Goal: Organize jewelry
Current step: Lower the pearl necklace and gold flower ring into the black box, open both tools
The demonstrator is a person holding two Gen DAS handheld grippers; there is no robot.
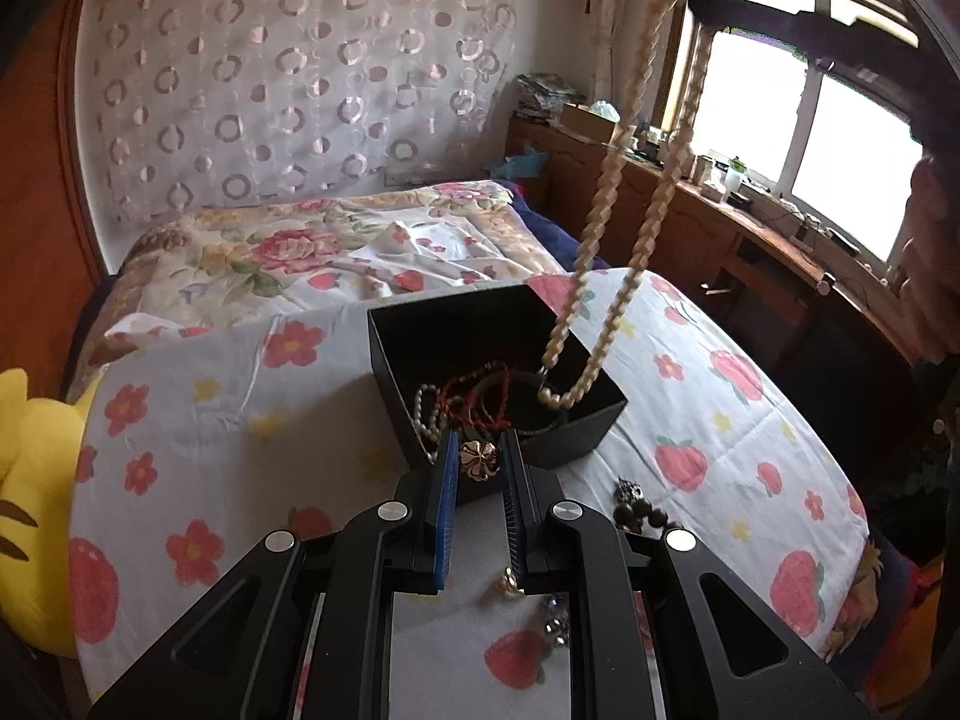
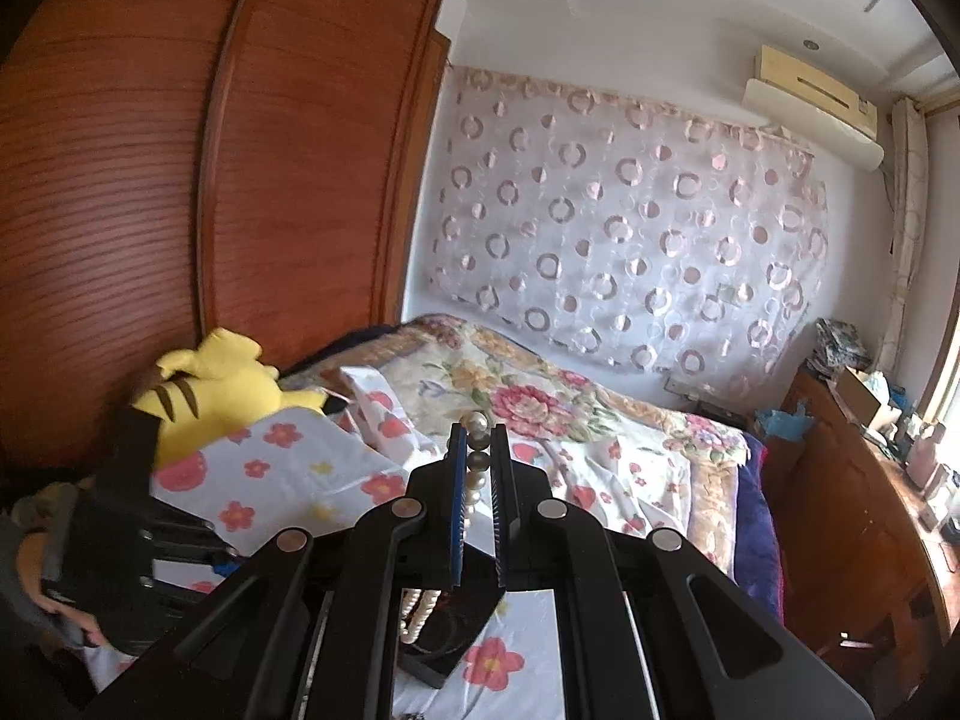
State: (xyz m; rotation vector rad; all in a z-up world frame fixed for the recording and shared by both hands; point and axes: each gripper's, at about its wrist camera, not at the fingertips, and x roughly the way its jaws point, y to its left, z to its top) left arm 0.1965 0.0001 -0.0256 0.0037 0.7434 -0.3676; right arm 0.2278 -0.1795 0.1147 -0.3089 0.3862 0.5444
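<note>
The pearl necklace [image 1: 621, 192] hangs as a long loop from the right gripper [image 2: 478, 450], whose narrow jaws pinch a few beads at its top; its low end dips into the black box [image 1: 594, 420] near that box's right corner. The left gripper [image 1: 478, 459] sits just in front of the box's near edge, jaws closed on a gold flower brooch [image 1: 478, 457]. The box stands mid-bed on the flowered sheet [image 1: 198, 420]. The necklace's long axis runs near vertical, so lowering the right hand probably coils it inside, though the box floor is dim.
</note>
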